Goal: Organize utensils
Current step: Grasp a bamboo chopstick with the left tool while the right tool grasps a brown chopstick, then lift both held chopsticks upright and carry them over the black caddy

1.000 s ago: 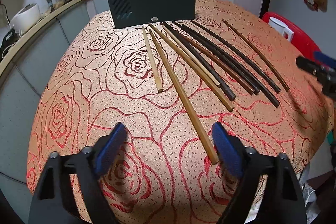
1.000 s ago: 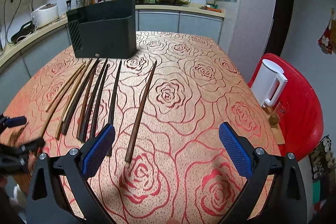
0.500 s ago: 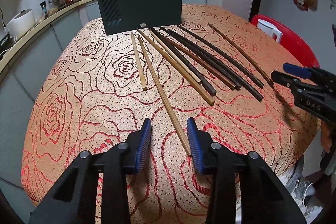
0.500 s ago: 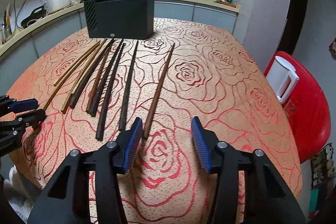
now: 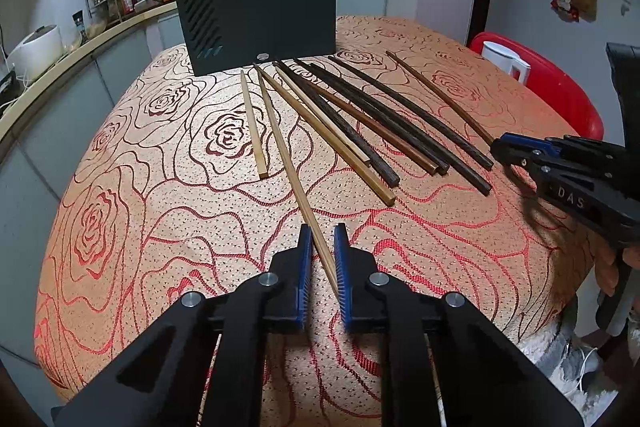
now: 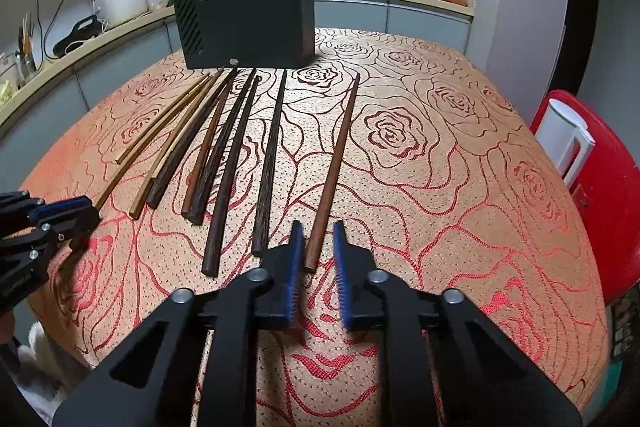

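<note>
Blue-padded tongs (image 5: 320,259) (image 6: 316,259) just closed, chopsticks between

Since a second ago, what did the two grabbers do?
Both have just been closing. The left gripper narrowed around the near end of the long light bamboo chopstick; the right gripper narrowed around the reddish-brown chopstick. Both chopsticks lie flat. The other chopsticks and black holder stayed put.
</note>
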